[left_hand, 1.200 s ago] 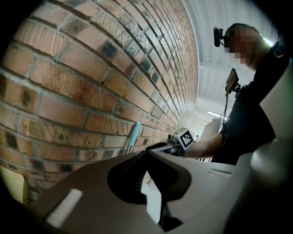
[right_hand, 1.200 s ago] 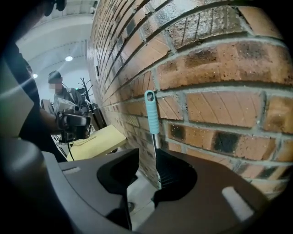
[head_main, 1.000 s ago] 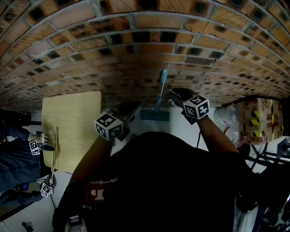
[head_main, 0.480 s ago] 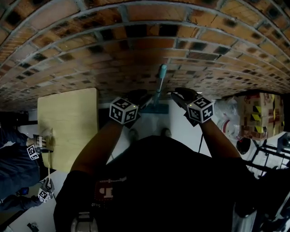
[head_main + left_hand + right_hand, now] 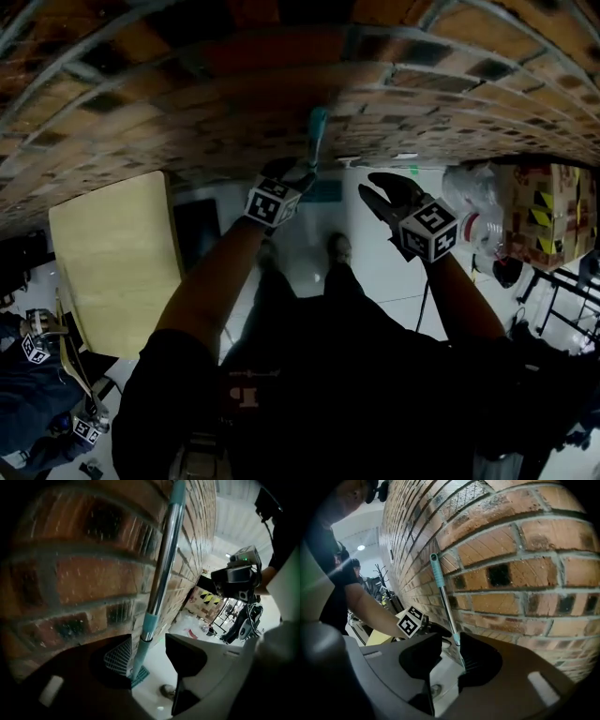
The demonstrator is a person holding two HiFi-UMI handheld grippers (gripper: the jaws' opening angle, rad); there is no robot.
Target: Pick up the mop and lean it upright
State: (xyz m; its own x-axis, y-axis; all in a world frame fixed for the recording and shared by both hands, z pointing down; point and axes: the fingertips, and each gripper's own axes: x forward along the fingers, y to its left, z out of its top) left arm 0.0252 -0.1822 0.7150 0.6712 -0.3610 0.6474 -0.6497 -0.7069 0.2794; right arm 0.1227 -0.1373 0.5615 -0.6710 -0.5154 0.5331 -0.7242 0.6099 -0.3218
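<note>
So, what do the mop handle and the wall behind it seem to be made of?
Mop handle: probably polished metal, silvery with bright reflections; its teal sleeve looks like matte plastic.
Wall: rough red-brown brick with grey mortar joints, judging by the speckled faces.

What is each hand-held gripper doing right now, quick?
Left hand-held gripper: jaws opening, with the mop handle between them, not clamped.
Right hand-held gripper: open, holding nothing.

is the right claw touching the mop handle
Apart. The head view shows the right claw off to one side of the mop handle, with a clear gap between them.
</note>
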